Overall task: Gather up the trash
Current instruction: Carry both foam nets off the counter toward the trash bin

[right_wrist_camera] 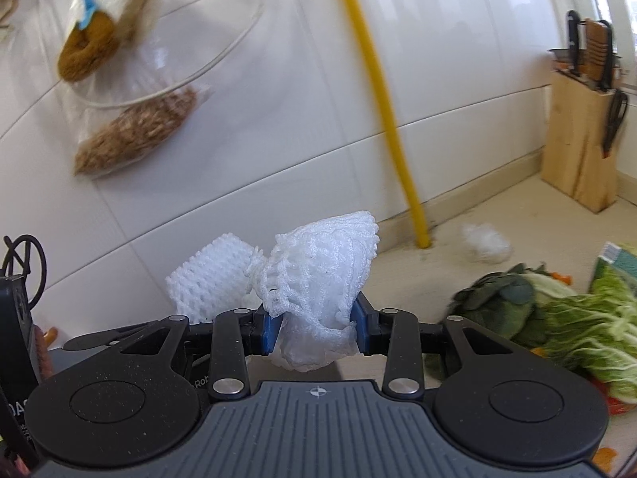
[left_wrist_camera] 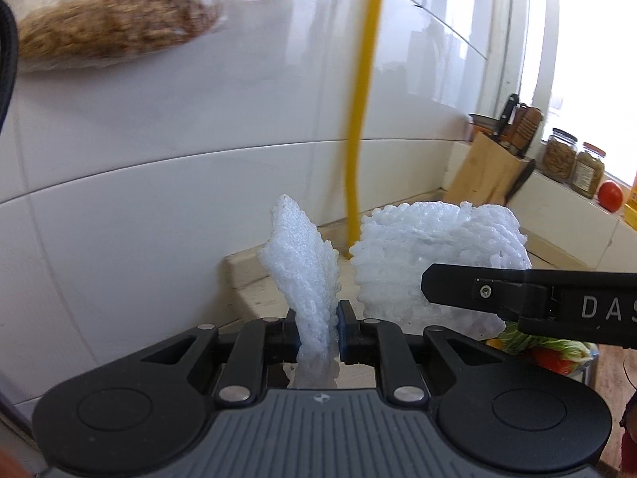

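A flat white foam net sleeve was pinched in the left gripper, a bunched white foam net in the right gripper; both clamps should be kept firm until the bin

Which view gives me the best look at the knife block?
The right wrist view: the knife block stands whole against the tiled wall, handles and hanging scissors visible. The left wrist view shows it smaller, far right, near the window glare.
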